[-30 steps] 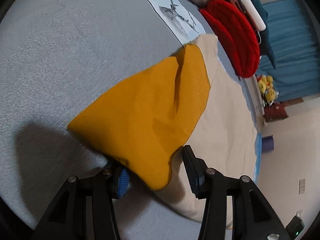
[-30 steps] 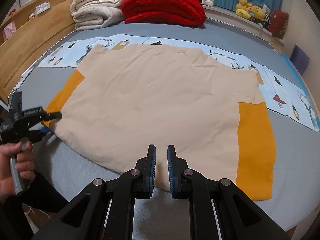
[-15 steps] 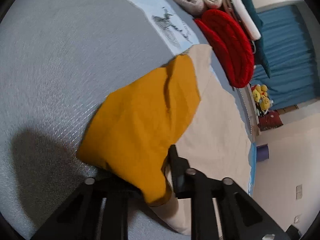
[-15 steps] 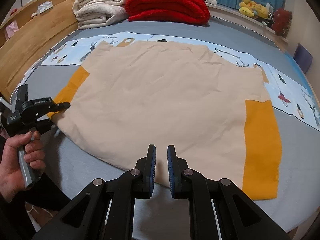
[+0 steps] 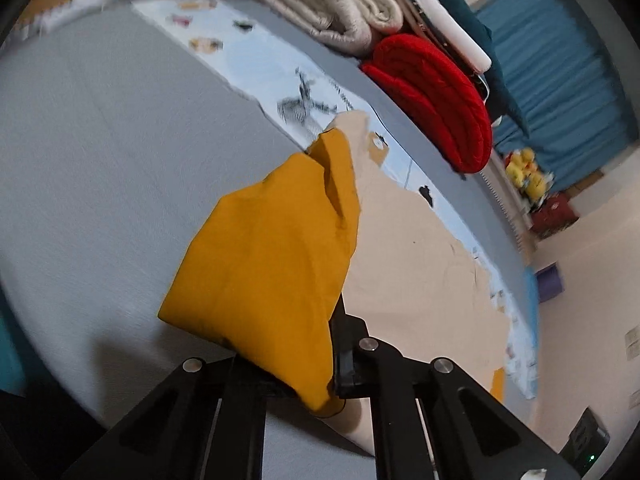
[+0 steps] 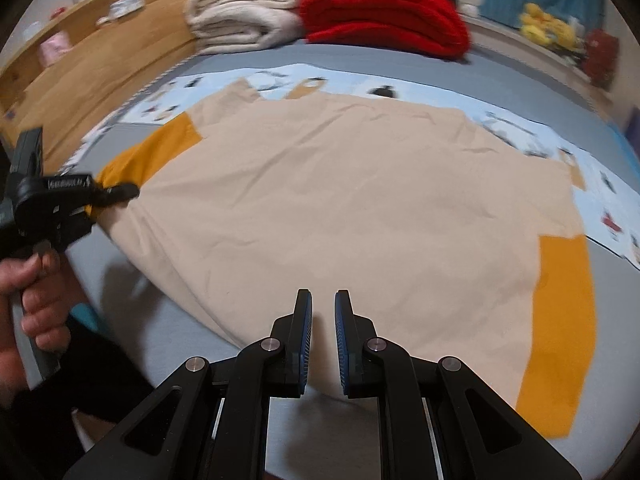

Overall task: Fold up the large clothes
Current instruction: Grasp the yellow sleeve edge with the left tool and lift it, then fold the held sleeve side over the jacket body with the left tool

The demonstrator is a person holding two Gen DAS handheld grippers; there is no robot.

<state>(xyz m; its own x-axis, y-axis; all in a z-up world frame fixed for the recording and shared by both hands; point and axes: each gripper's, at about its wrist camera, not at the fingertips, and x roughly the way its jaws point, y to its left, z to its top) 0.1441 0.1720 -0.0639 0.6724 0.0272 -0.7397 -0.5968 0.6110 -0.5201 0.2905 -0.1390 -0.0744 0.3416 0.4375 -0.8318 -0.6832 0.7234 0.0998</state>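
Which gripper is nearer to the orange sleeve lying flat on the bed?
Right. The right gripper hovers at the shirt's hem beside that flat sleeve; the left gripper holds the opposite sleeve, across the shirt.

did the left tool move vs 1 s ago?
Yes. In the right wrist view the left tool, shut on the orange sleeve, has lifted it and carried it inward over the shirt, away from the wooden bedframe.

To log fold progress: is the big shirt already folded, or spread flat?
Mostly spread flat: the shirt lies open on the bed; only one orange sleeve is lifted, pinched by the left gripper.
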